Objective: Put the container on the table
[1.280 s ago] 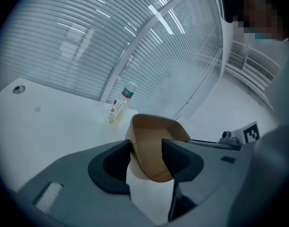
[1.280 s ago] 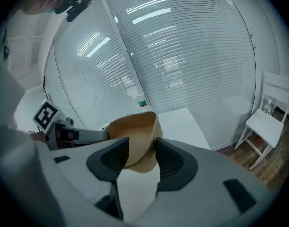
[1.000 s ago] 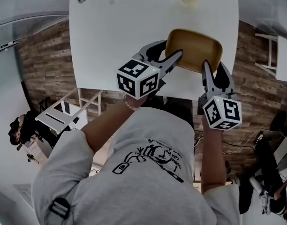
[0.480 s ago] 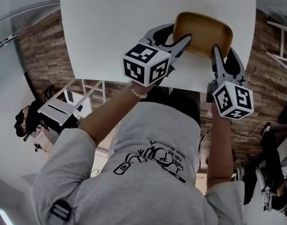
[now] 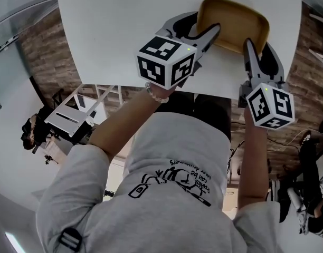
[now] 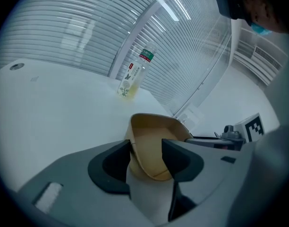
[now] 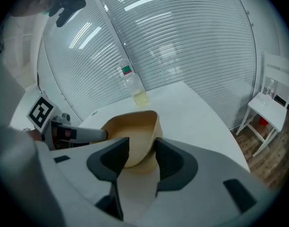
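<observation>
Over the near right part of the white table [image 5: 124,36] is the tan container [image 5: 233,22], a shallow bowl-like tray with rounded corners. Both tools hold it from the person's side. The left gripper [image 5: 205,24] takes the left end of the container. In the left gripper view, one jaw stands on the inner side of the wall and the other on the outer side, and the wall is pinched between them. The right gripper [image 5: 259,45] does the same at the right end, with its jaws pressed on the wall there. I cannot tell if the bottom of the container touches the table top. Farther on the table, well apart from the container, stands a clear bottle [image 6: 133,74] with a green cap. It has a little yellowish liquid at the bottom. Behind it is a wall of horizontal blinds [image 7: 191,41].
</observation>
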Available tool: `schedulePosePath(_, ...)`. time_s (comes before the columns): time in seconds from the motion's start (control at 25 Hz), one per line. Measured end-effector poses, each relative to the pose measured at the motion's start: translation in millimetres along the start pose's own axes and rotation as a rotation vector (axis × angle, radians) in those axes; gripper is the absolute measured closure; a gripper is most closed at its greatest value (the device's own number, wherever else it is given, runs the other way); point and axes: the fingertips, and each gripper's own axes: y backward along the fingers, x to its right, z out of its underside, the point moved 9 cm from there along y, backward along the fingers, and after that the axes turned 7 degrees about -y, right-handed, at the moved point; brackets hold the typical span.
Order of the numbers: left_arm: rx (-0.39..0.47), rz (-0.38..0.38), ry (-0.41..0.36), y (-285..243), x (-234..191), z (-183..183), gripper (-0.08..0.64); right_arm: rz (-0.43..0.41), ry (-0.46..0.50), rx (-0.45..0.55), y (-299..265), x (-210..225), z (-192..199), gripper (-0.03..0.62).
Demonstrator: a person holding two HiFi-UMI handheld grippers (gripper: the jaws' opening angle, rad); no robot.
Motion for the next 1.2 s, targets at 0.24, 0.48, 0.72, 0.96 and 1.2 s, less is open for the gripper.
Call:
schedulePosePath(0.24, -0.004, -0.013, -0.016, -7.9, 1.2, 2.2, 0.362, 0.0, -0.013, -0.014, -2.4, 7.4, 5.4, 0.423)
schedulePosePath(0.48, -0.013, -0.026, -0.03, -10.3, 1.3, 1.3, 0.362, -0.004, -0.033, -0.03, -7.1, 11.9, 9.4, 0.423)
schedulePosePath(0.72, 0.011, -0.059, -0.028, -4.4, -1.5, -4.3, 0.362, 0.017, -0.016, -0.009, -2.4, 12.6, 2.8, 0.422)
schedulePosePath(0.96, 0.036, -0.108, -0.028, 20.0, 0.2, -17.7, 0.362, 0.04, 0.042, 0.04, 18.5, 9.3, -16.4, 0.423)
schedulePosePath(1.2, 0.11, -0.081, -0.065, 54.4, 27.2, -53.2, 0.436, -0.016, 0.131, 0.114, 51.5, -14.6, -59.1, 0.425)
